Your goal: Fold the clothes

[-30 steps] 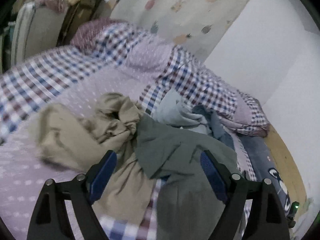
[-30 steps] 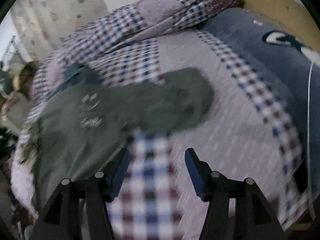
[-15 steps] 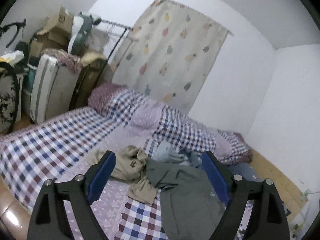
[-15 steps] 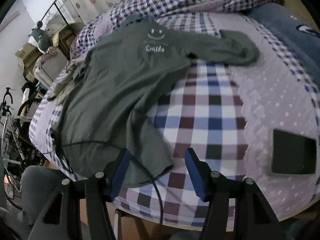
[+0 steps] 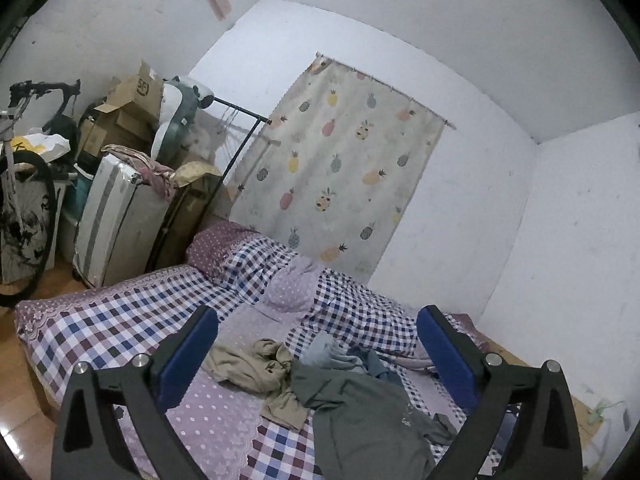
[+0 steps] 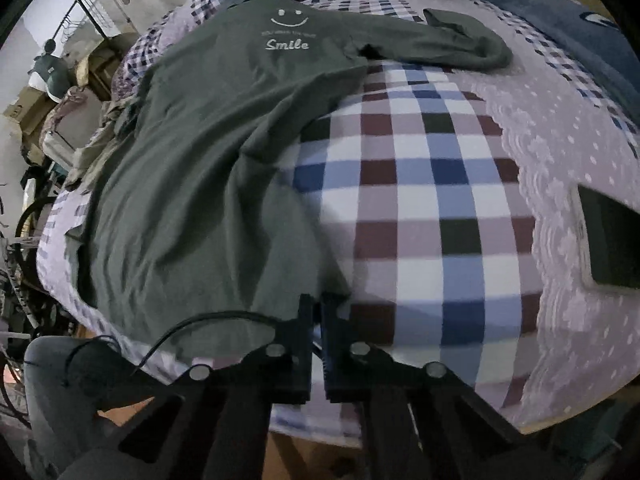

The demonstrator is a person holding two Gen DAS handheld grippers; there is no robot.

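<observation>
Your right gripper (image 6: 318,320) was clenched on the near hem corner of the dark green long-sleeved "Smile" shirt (image 6: 208,152); pads met with cloth pinched between them. Your left gripper (image 5: 316,364) hung released, jaws opening, nothing between them, well above the checked bedspread (image 5: 120,320). The shirt lay toward 11 o'clock from the right jaws, one sleeve out at 1. You needed the left on the other hem corner before lifting.

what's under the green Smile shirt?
The green shirt lies spread on the checked bedcover, which shows past its right edge. A beige garment pokes out from under its left side. How far that goes under the shirt is covered.
</observation>
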